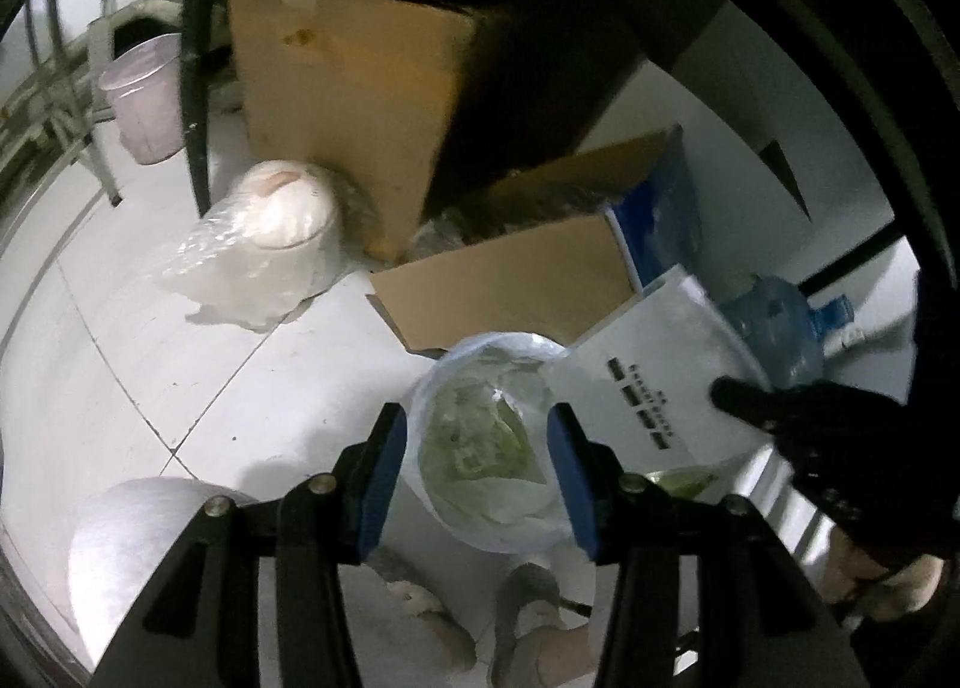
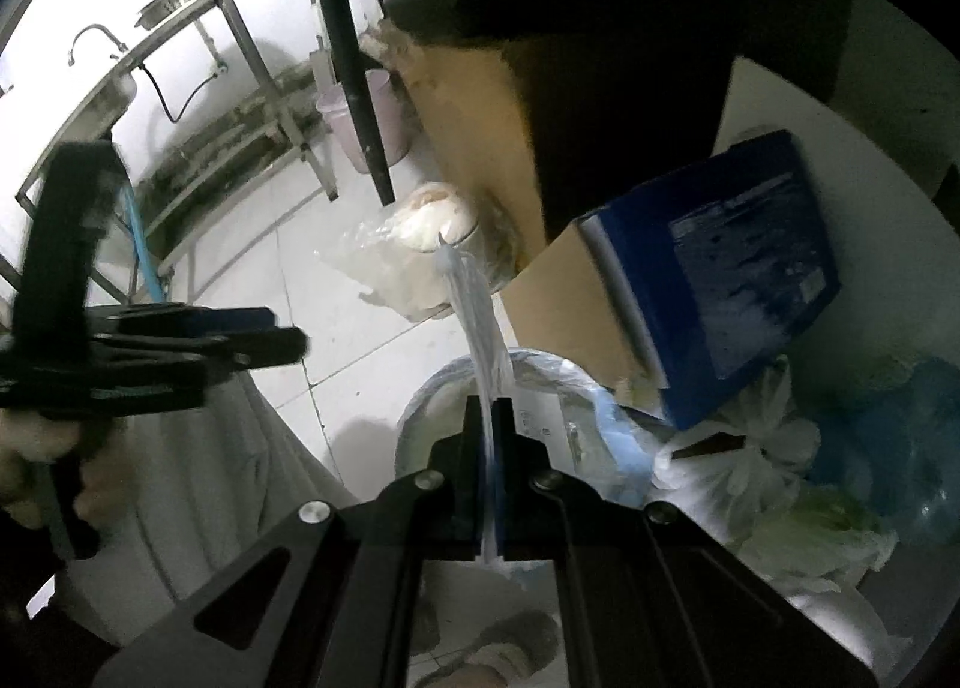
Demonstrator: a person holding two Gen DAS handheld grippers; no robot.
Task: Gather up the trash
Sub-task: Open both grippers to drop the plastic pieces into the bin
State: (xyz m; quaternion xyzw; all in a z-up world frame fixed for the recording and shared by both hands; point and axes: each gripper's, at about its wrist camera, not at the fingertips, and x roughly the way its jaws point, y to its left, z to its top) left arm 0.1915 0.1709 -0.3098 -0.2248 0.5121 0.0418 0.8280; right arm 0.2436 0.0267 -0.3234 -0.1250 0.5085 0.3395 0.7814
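My left gripper (image 1: 478, 436) is open above a clear plastic trash bag (image 1: 480, 448) with greenish waste inside; its blue pads (image 1: 384, 484) stand on either side of the bag's mouth. My right gripper (image 2: 489, 418) is shut on a stretched strip of the thin clear bag plastic (image 2: 480, 328), over the bag's open rim (image 2: 456, 382). The right gripper also shows at the right of the left wrist view (image 1: 780, 412), and the left one at the left of the right wrist view (image 2: 180, 340).
A large cardboard box (image 1: 360, 88) and an open box with a blue-and-white carton (image 2: 732, 268) stand on the white tile floor. A wrapped white bundle (image 1: 270, 232), a pink bin (image 1: 144, 100), a water jug (image 1: 780, 328), tied white bags (image 2: 762, 466) and a metal sink frame (image 2: 180, 88) are around.
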